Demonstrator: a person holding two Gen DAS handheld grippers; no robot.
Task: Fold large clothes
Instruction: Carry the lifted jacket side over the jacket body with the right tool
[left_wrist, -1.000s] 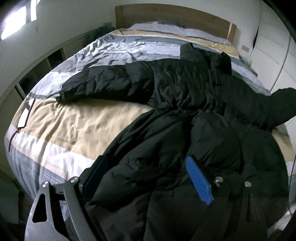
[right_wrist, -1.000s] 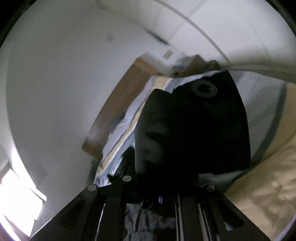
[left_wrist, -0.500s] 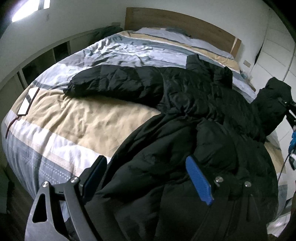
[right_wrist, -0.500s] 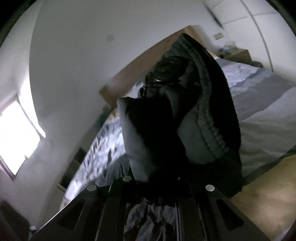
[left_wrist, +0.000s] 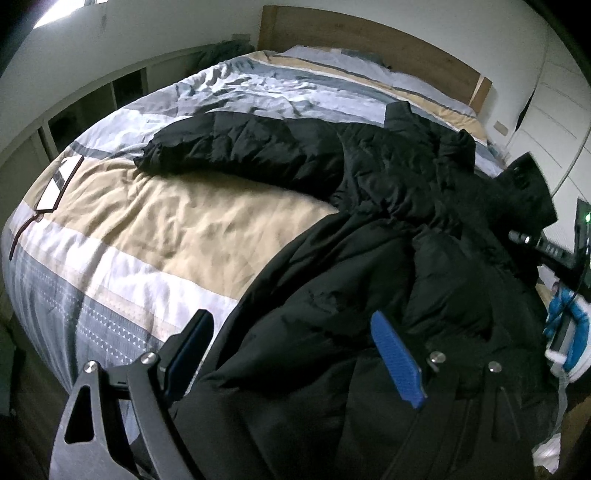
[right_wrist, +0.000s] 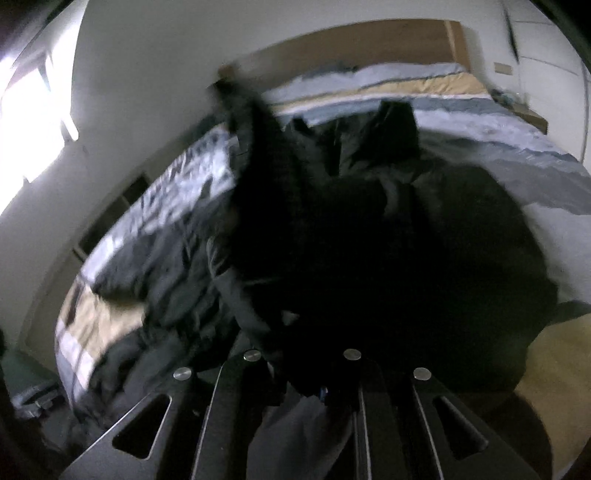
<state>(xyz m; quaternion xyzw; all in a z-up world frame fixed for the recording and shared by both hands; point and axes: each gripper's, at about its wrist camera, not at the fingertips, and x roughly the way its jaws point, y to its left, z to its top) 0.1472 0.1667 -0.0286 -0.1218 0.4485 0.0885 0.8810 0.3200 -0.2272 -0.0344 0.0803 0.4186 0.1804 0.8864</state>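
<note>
A large black puffer jacket (left_wrist: 369, 229) lies spread on the bed, one sleeve (left_wrist: 236, 151) stretched out to the left. My left gripper (left_wrist: 291, 354) is open, its blue-padded fingers (left_wrist: 395, 354) straddling the jacket's near hem. My right gripper (right_wrist: 306, 373) is shut on the jacket's other sleeve (right_wrist: 295, 221) and holds it up over the jacket body. That gripper also shows at the right edge of the left wrist view (left_wrist: 546, 251), with the cuff (left_wrist: 524, 184) raised above it.
The bed (left_wrist: 155, 229) has a striped beige, white and grey cover and a wooden headboard (left_wrist: 369, 40). Open shelves (left_wrist: 92, 103) run along the left wall. White wardrobe doors (left_wrist: 554, 96) stand to the right.
My right gripper has swung the held sleeve from high in the air down and inward over the jacket. The left gripper has stayed open over the hem, the view shifting slightly.
</note>
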